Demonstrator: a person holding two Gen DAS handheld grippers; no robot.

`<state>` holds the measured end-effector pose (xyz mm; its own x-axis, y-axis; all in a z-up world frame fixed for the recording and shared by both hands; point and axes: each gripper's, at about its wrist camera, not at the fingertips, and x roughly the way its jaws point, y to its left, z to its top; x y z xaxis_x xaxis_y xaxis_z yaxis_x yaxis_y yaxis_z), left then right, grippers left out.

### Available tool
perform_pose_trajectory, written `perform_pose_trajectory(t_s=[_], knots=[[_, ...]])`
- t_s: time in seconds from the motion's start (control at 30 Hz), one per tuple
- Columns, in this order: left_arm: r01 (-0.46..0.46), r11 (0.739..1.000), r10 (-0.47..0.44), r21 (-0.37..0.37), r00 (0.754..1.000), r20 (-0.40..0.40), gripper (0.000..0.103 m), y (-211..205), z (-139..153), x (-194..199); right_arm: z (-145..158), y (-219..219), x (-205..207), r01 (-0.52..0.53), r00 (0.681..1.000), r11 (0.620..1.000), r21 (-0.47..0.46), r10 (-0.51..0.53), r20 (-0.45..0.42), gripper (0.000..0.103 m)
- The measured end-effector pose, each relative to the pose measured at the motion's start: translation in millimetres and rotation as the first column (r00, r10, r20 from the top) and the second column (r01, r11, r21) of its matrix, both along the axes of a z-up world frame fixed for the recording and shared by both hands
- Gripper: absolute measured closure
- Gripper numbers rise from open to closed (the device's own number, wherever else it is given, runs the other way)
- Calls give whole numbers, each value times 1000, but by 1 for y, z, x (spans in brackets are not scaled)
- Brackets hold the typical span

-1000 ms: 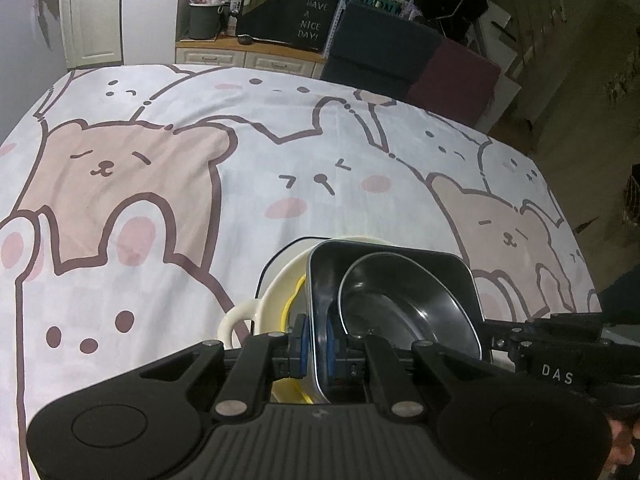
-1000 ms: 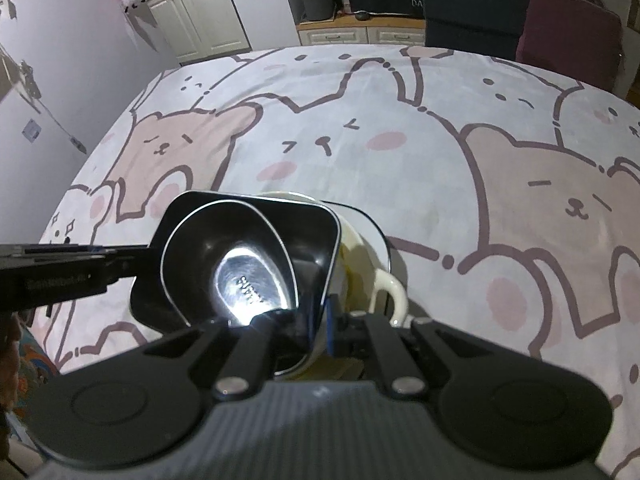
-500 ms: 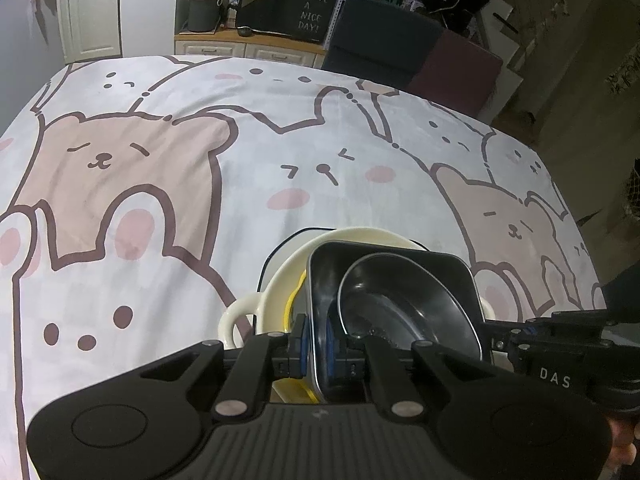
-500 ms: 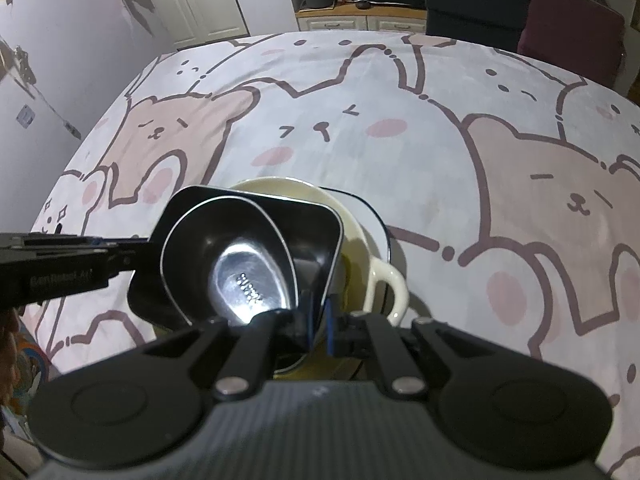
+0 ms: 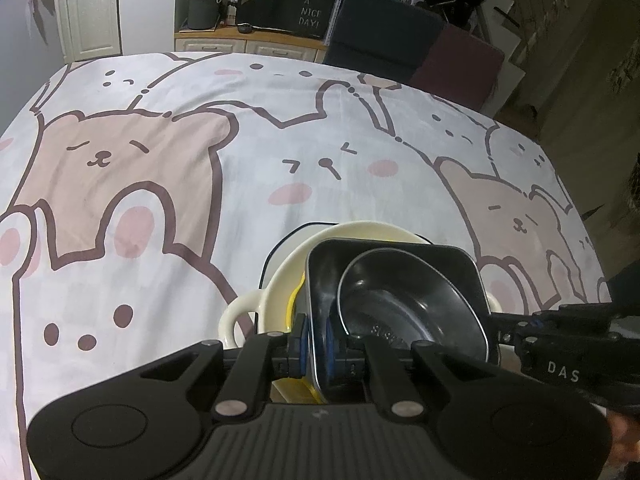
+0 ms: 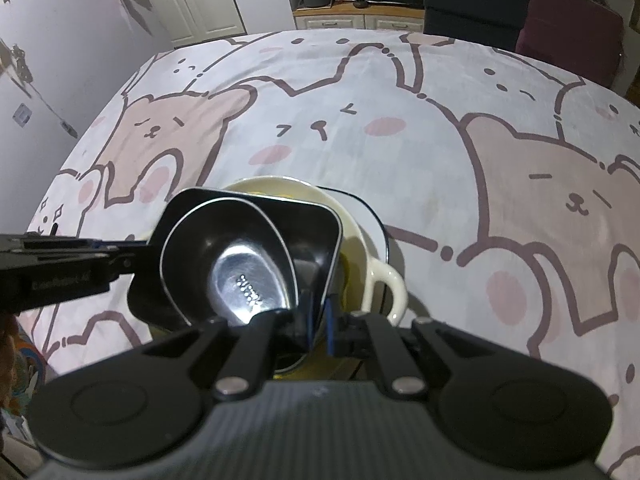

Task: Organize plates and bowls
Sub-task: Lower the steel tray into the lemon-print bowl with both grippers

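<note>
Your left gripper (image 5: pixel 316 340) pinches the near wall of the black square dish (image 5: pixel 400 256). Its blue pads (image 5: pixel 303 338) sit on both sides of that thin wall, almost closed. Your right gripper (image 6: pixel 320 318) pinches the other side of the same dish (image 6: pixel 312 220) in the same way, with the wall between its two fingers.

A round metal bowl (image 5: pixel 404 304) sits inside the black dish. From the right side you can see its shiny bottom (image 6: pixel 244 280).

The black dish sits over a cream bowl with loop handles (image 5: pixel 280 276). Something yellow (image 5: pixel 296 300) shows between them. Under the cream bowl lies a white plate with a dark rim (image 6: pixel 376 228).

The whole stack is at the near part of the table, on the cloth with bears and bunnies (image 5: pixel 160 168). Two chairs (image 5: pixel 400 36) stand at the far end.
</note>
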<state>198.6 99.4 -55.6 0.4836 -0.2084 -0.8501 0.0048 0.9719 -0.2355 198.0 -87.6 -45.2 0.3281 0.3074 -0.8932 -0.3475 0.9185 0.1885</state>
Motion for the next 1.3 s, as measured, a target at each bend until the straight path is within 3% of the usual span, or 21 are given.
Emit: perform_pose_trajectory(t_s=[1.3], knots=[[-14, 1000, 13, 10, 1000, 23, 90, -1, 14, -8, 8, -14, 0, 51, 999, 997, 65, -51, 2, 89]])
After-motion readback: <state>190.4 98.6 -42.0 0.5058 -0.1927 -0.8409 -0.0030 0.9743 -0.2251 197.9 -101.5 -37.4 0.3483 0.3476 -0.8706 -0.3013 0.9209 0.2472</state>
